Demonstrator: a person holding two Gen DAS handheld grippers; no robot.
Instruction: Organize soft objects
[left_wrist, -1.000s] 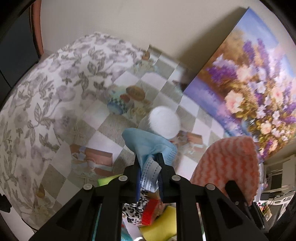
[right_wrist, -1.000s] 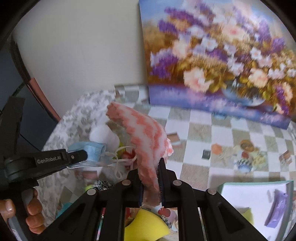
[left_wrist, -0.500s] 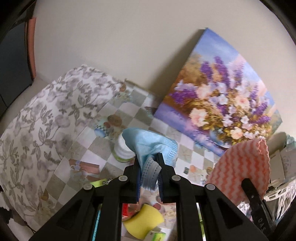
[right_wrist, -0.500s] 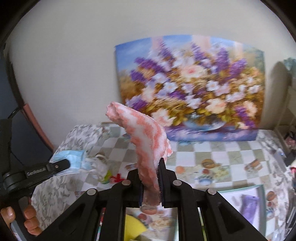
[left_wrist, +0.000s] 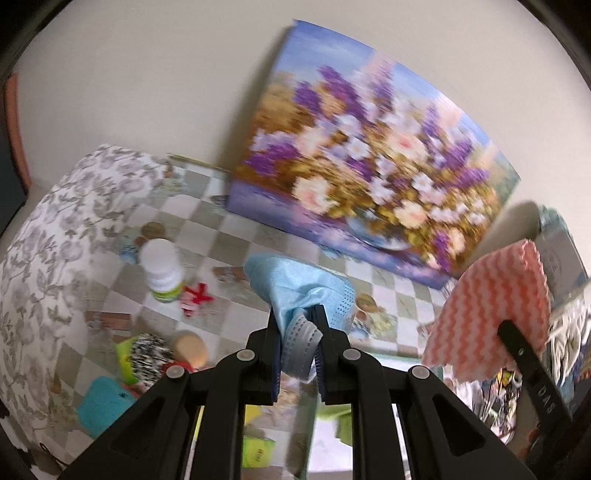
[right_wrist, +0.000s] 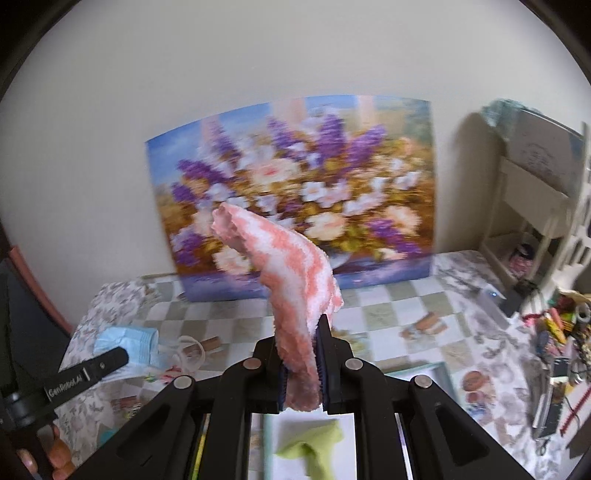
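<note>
- Since a second ago both my grippers have risen and pulled back from the pile: the bottle that sat just behind the mask is now well to its left, and far more wall shows.
- Left wrist view: my left gripper (left_wrist: 298, 328) is clamped on the blue face mask (left_wrist: 299, 291), which bunches up above the fingers and leans left, its pleated grey end hanging down between them.
- Only this view shows the white bottle (left_wrist: 162, 269) standing near the desk's (left_wrist: 236, 236) left edge, the red bow (left_wrist: 197, 295) just beside it, and the teal sponge (left_wrist: 101, 406) near the front left corner.
- At right, the pink zigzag cloth (left_wrist: 491, 310) shows its broad flat face, held up above the desk by the other gripper.
- Right wrist view: my right gripper (right_wrist: 301, 350) is pinched tight on that pink cloth (right_wrist: 288, 280); seen edge-on, its long axis runs up and leans left toward the flower painting (right_wrist: 295, 192).
- Only here do I see the green cloth (right_wrist: 310, 443) lying below the fingers, the cluttered right side of the desk (right_wrist: 391, 306), and my own left hand (right_wrist: 48, 450) gripping the handle at lower left, its gripper (right_wrist: 118, 358) pointing right with the mask (right_wrist: 127, 343) above the left edge.
</note>
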